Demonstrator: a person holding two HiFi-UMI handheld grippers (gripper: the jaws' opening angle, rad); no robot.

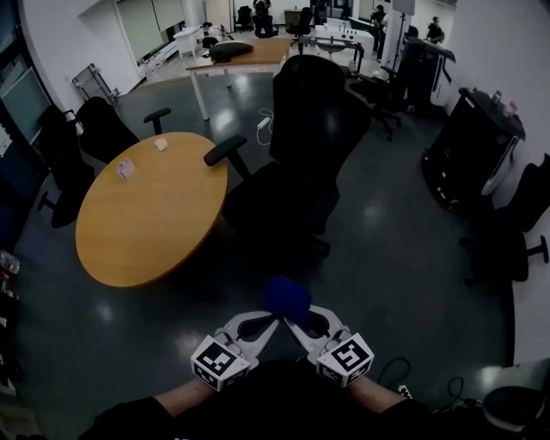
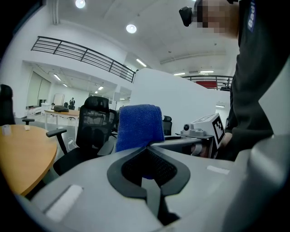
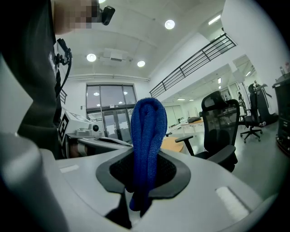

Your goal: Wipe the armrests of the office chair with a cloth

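Cloth [image 3: 147, 136] in R gripper [image 3: 144, 199] jaws

- Left gripper [image 1: 268, 322] is a pale grey plastic shell, its jaws lined with black, mesh-textured pads [image 2: 136, 170]
- Right gripper [image 1: 296, 325] matches it: same grey shell, same black lining
- Each carries a white marker cube [image 1: 220, 363] printed with black squares
- Dark sleeves [image 1: 129, 421] cover the arms, and there's a dark top [image 2: 258, 90] with white lettering
- Black camera [image 3: 107, 13] up at the head, and a thin black cable [image 3: 66, 58] loops down the chest
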